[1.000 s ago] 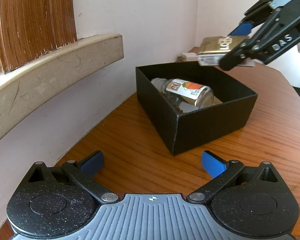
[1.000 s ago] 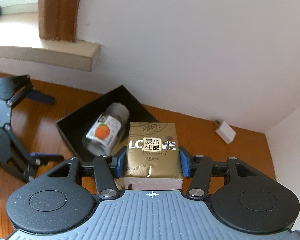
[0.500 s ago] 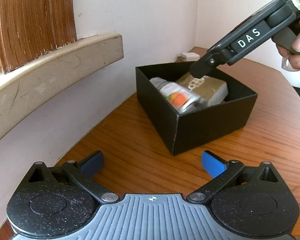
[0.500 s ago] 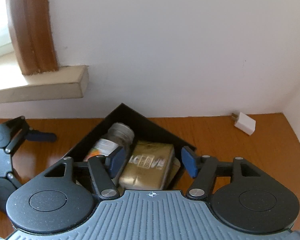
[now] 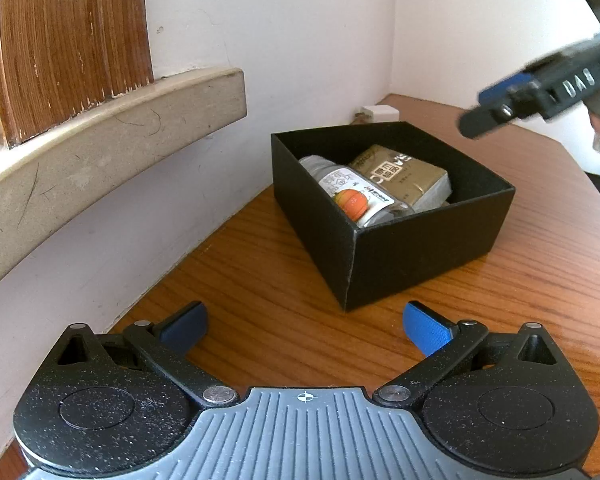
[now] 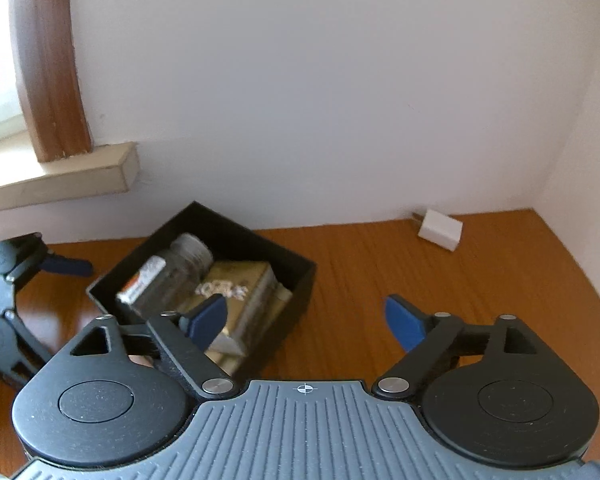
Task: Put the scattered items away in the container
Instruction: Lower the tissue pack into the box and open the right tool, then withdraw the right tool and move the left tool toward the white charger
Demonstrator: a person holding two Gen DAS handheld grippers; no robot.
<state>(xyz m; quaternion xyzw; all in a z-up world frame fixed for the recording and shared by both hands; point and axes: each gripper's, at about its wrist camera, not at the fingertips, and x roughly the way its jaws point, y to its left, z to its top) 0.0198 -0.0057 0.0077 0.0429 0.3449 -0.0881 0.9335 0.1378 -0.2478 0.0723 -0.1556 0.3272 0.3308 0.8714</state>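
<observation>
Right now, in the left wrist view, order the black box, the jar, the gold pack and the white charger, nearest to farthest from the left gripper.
From the left gripper:
1. Black box, ahead, slightly right.
2. Jar, inside, left side.
3. Gold pack, inside, behind the jar.
4. White charger, by the far wall.

White letters "DAS" stand on the black finger link of the right gripper (image 5: 500, 106). In the black box (image 5: 428, 248), the gold tissue pack (image 5: 404, 178) and the jar (image 5: 356, 196) label, which shows an orange, carry Chinese print too small to read.
</observation>
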